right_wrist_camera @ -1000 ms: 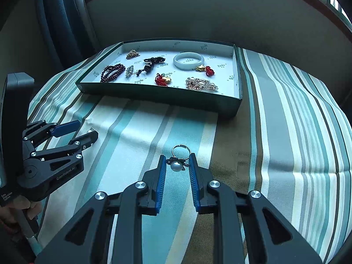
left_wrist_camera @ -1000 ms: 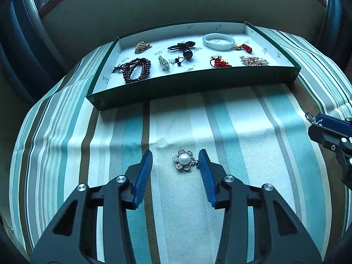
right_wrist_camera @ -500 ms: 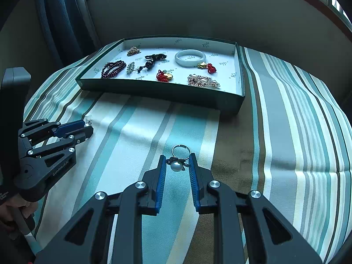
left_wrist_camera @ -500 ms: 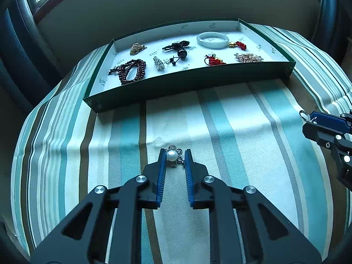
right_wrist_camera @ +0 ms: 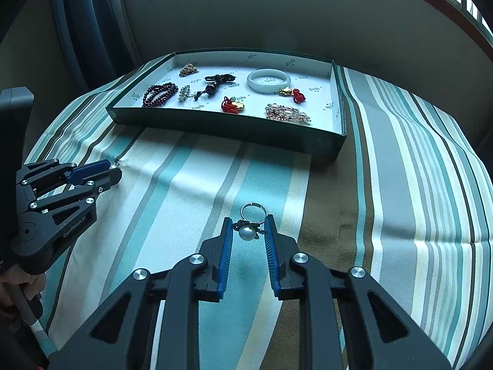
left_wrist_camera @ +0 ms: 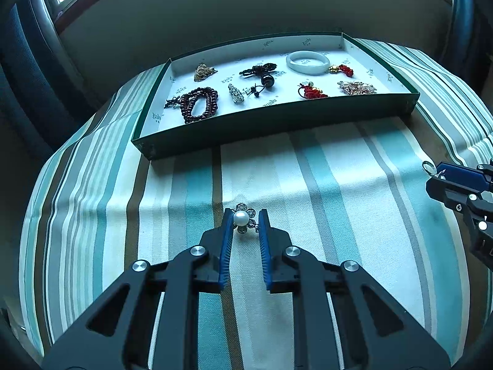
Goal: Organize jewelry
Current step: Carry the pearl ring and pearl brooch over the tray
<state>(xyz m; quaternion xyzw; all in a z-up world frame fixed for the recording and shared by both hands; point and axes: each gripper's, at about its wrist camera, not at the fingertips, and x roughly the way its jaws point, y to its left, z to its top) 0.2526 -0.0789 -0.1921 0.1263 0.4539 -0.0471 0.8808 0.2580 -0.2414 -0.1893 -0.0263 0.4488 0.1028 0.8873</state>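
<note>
Left gripper [left_wrist_camera: 243, 226] is clamped on pearl brooch [left_wrist_camera: 244, 221]; right gripper [right_wrist_camera: 248, 229] on pearl ring [right_wrist_camera: 250, 225]. Risk: small pieces slipping out before the tray [left_wrist_camera: 277, 120] is reached, judged from shallow tip grasps.

hand [right_wrist_camera: 18, 283] cropped at edge, tray lettering [left_wrist_camera: 271, 102] illegible

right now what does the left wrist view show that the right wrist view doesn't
Only the left wrist view shows the flower brooch face-on between the left gripper fingers; the right wrist view shows just a glint at that tip.

Only the right wrist view shows the pearl ring clearly, held in the right gripper, plus a hand at the left gripper's handle.

Both show the green tray with the white bangle and dark bead bracelet, on the striped cloth.
</note>
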